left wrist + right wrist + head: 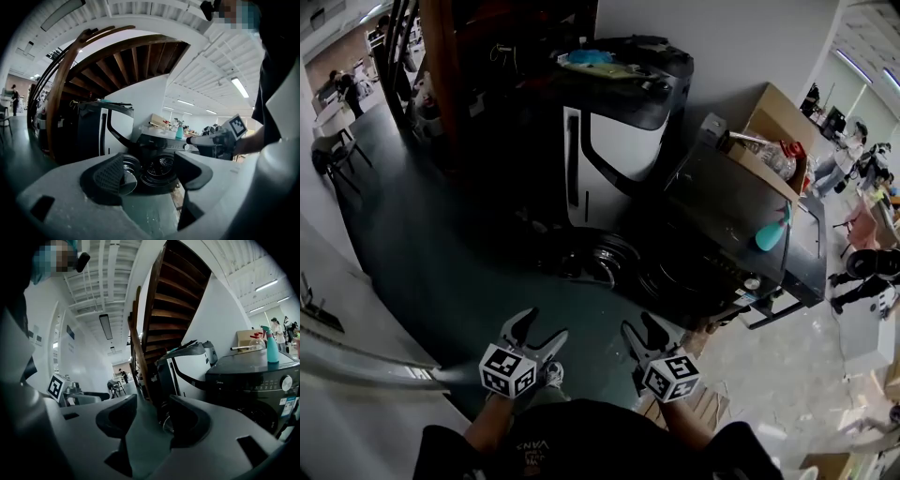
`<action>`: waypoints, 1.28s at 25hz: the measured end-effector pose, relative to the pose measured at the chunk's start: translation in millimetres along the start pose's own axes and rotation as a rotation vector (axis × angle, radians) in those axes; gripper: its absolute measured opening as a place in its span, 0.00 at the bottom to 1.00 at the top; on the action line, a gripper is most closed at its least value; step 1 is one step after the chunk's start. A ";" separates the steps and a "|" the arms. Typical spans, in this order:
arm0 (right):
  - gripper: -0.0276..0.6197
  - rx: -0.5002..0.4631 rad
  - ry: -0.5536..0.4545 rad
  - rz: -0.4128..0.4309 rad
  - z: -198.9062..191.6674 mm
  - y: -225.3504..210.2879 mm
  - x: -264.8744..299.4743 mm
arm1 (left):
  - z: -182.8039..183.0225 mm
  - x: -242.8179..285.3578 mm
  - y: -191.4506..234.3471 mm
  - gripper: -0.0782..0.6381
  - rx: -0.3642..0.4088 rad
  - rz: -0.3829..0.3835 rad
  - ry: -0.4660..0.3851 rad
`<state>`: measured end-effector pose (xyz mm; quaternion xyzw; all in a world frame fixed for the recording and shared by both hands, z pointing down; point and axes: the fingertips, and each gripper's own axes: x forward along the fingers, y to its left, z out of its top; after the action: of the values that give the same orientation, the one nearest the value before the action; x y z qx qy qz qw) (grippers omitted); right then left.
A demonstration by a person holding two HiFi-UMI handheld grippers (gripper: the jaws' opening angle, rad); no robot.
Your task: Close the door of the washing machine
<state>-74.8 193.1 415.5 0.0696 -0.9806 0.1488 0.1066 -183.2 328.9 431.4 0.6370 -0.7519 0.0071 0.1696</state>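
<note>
In the head view, the dark front-loading washing machine point(727, 220) stands at the right. Its round door point(602, 257) hangs swung out to the left of the drum opening point(675, 277). Both grippers are low in that view, well short of the machine and touching nothing. My left gripper point(542, 328) is open and empty. My right gripper point(642, 328) is open and empty too. In the left gripper view, the door point(127, 169) and drum opening point(161, 166) show between the spread jaws of my left gripper point(150, 171). In the right gripper view, my right gripper point(152, 416) faces the machine point(253, 380).
A teal spray bottle point(772, 232) stands on the washing machine's top. Behind it is a cardboard box point(778, 127). A black-and-white appliance point(623, 131) stands left of the machine, beside a wooden staircase point(70, 93). Dark green floor point(441, 272) lies ahead of me.
</note>
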 end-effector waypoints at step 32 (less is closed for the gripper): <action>0.33 0.094 0.040 -0.246 11.9 -82.8 172.0 | -0.1 162.0 213.7 0.56 0.058 -0.056 0.129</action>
<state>-229.6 93.1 466.9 0.1912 -0.9543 0.1819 0.1403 -409.6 214.3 518.2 0.6607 -0.7208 0.0652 0.1992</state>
